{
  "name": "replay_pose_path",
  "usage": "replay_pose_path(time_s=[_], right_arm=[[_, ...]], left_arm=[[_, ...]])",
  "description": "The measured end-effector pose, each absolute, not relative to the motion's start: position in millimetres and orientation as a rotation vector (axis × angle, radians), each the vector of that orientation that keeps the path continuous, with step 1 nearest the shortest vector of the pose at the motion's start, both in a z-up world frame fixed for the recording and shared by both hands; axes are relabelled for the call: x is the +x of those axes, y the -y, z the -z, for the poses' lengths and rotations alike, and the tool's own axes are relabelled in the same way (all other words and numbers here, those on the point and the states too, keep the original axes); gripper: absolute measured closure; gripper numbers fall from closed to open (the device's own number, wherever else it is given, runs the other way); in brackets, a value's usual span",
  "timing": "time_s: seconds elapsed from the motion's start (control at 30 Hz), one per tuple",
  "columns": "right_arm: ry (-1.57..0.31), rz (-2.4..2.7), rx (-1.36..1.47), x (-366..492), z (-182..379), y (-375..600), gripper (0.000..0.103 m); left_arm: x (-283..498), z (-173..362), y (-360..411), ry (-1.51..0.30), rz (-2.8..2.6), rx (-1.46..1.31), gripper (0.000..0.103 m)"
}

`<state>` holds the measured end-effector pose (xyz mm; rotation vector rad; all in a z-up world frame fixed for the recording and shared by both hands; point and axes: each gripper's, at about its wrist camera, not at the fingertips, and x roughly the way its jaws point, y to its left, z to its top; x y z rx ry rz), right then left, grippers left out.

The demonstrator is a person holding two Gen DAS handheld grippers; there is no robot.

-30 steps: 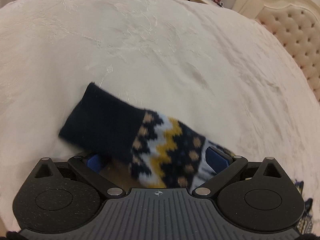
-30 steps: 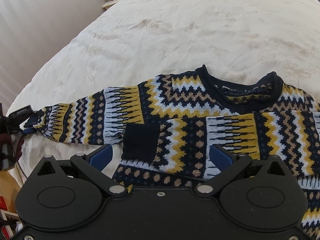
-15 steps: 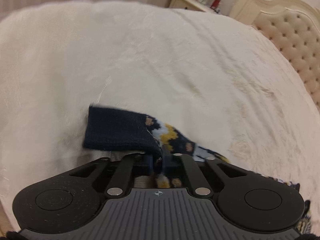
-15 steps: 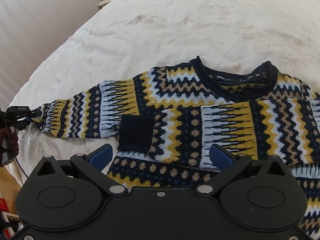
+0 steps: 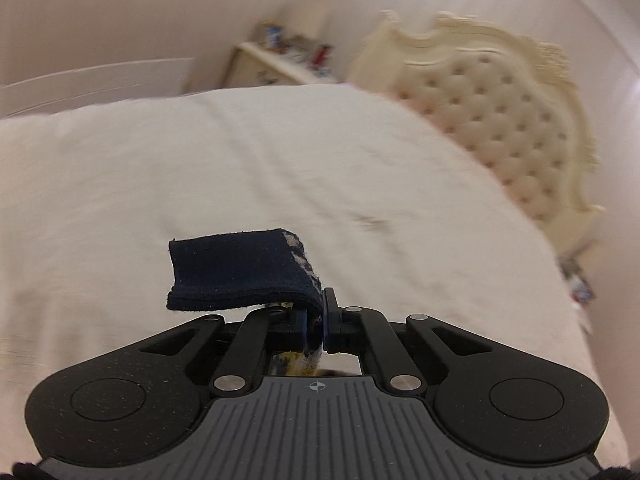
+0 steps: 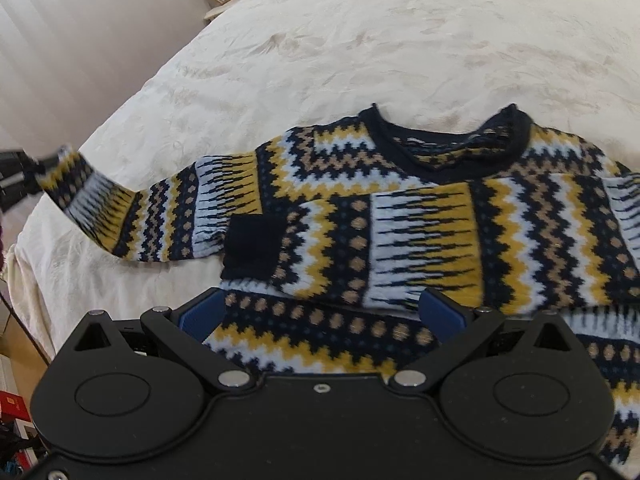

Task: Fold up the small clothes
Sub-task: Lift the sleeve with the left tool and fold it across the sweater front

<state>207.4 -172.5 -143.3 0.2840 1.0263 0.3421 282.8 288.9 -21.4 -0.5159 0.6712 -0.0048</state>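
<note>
A wide bed with a cream, textured bedspread carries everything; its cream tufted headboard stands at one end in the left wrist view, blurred. On the bedspread lies a small knitted sweater in navy, mustard yellow, pale blue and tan zigzag bands, flat, its navy neckline toward the middle of the bed and its hem toward the near edge, under the right gripper. Its long axis, sleeve to sleeve, runs along that near edge.

One patterned sleeve is folded across the chest, its navy cuff lying flat on the body and pointing toward the left edge of the bed. The other sleeve stretches out straight toward that edge and rises off the bedspread at its far end, where a black tool shows at the frame border.

The right gripper hangs over the lower part of the sweater with its blue pads spread wide, nothing between them.

The left gripper is clamped tight on the outstretched sleeve just behind its navy ribbed cuff; the cuff sticks out past the fingertips, bent to the left, clear of the bedspread.
</note>
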Motion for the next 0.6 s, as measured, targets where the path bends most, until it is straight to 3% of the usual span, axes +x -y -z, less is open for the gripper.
replay_pose_path(time_s=[0.3, 0.6], right_arm=[[-0.988, -0.31, 0.347, 190.3, 141.2, 243.1, 0.0], [-0.965, -0.278, 0.386, 177.9, 143.2, 300.5, 0.0]], left_arm=[[301.1, -6.5, -159.4, -0.621, 0.259, -0.486, 0.097], [316.4, 40.3, -44.1, -0.723, 0.43, -0.465, 0.097]])
